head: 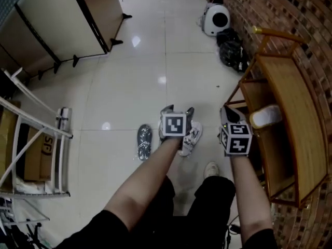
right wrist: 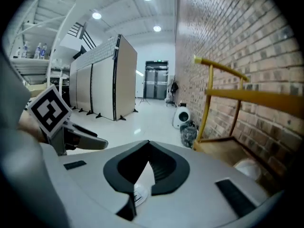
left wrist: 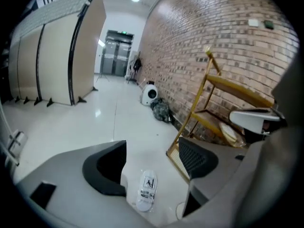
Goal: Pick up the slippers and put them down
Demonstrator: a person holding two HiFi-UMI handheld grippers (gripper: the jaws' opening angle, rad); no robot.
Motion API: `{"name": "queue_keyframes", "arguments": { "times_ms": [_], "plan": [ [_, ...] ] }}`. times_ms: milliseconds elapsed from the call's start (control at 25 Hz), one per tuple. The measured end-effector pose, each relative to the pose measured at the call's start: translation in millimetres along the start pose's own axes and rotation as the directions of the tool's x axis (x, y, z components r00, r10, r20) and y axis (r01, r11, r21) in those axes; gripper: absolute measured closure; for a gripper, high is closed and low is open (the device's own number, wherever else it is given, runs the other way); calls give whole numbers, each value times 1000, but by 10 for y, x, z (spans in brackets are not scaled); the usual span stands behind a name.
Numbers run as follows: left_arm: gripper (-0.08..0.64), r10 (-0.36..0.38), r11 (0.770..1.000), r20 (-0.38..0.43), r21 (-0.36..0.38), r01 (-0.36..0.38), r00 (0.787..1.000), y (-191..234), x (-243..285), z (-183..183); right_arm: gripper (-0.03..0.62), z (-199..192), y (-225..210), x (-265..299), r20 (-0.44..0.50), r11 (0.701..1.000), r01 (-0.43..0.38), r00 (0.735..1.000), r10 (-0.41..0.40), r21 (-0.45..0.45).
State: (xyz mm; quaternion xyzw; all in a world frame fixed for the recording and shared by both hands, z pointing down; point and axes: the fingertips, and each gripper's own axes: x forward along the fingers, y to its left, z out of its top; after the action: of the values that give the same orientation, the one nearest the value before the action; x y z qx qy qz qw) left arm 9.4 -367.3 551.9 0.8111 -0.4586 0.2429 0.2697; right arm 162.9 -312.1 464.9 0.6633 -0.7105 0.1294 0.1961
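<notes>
The left gripper [head: 178, 111] hangs over the floor with its jaws wide apart and nothing between them; through the gap the left gripper view shows a white slipper [left wrist: 146, 190] lying below. That slipper [head: 191, 137] sits just under this gripper, with a grey slipper [head: 144, 141] to its left, apart from it. The right gripper [right wrist: 148, 149] has its jaws together at the tips, empty. Just to its right, another white slipper [head: 265, 116] rests on a shelf of the wooden rack [head: 291, 90] by the brick wall [head: 290, 14].
</notes>
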Motion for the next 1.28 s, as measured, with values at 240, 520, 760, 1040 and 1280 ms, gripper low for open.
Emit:
{"name": "queue_keyframes", "arguments": {
  "times_ms": [240, 520, 760, 1040, 1280],
  "plan": [
    [221, -46, 990, 272, 143, 7, 961, -237, -1026, 866, 583, 764, 3, -756, 176, 998, 63, 983, -60, -9],
    [554, -57, 983, 538, 180, -49, 841, -451, -2183, 1270, 583, 1105, 209, -1489, 317, 996, 73, 945, -86, 55],
    [557, -140, 972, 641, 234, -19, 754, -518, -2870, 1267, 583, 1178, 496, -2046, 444, 1000, 13, 896, -17, 12],
    [557, -262, 932, 680, 362, -2, 684, -364, -3473, 788, 583, 749, 653, -2779, 505, 993, 0, 861, 61, -119],
    [557, -261, 939, 726, 343, -6, 636, -125, -3955, 242, 583, 173, 531, -3245, 509, 991, 16, 859, 56, -135]
  ]
}}
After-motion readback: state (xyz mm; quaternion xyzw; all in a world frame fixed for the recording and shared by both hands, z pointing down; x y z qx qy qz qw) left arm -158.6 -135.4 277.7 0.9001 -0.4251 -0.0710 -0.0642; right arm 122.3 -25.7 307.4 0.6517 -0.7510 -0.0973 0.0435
